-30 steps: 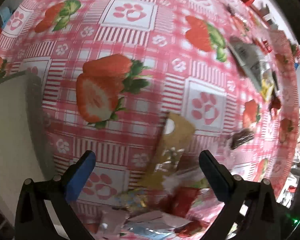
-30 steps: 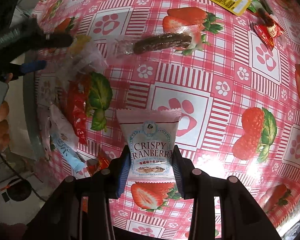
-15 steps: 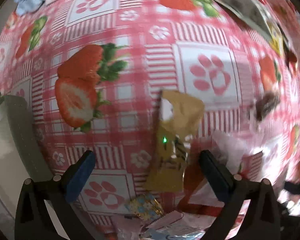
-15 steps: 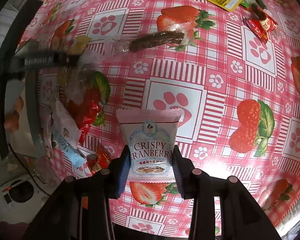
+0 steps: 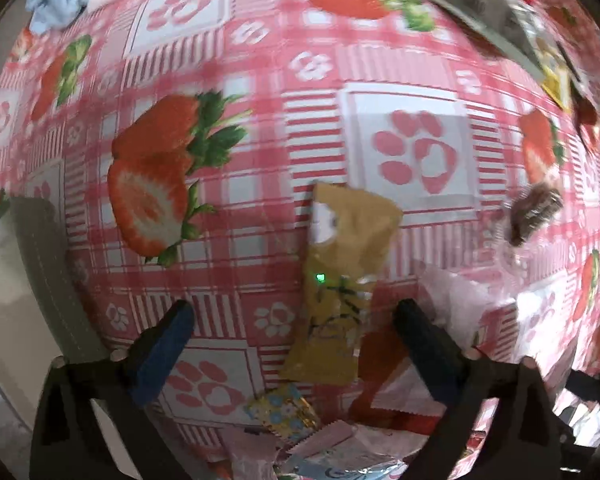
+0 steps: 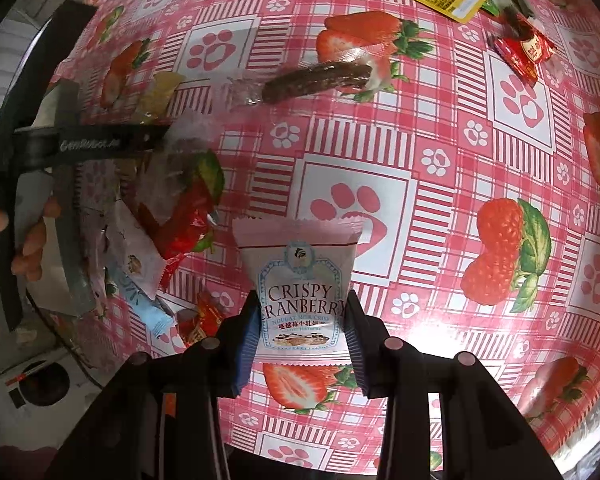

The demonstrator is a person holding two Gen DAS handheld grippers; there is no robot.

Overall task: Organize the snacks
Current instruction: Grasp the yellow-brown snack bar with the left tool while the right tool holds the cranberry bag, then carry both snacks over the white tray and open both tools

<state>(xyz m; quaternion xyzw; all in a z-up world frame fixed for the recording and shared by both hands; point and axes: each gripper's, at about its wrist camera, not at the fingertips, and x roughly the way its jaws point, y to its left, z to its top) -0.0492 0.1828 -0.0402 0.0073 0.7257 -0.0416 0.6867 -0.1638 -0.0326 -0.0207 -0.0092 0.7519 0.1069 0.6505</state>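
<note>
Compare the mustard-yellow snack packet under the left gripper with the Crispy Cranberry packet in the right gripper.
The yellow packet lies flat on the tablecloth; the Crispy Cranberry packet is held up off it.
The left gripper is closing around the yellow packet without touching it yet; the right gripper clamps the cranberry packet by its sides.
The yellow packet is long and narrow, the cranberry packet squarer, pale pink with bold lettering.
Both are sealed single snacks.

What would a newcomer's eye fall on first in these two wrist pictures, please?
First, the Crispy Cranberry packet, pinched upright in the right tool above the strawberry tablecloth. Next, the mustard-yellow wrapper, lying on the cloth between the closing, still wide jaws of the left tool, beside a heap of snacks.
</note>
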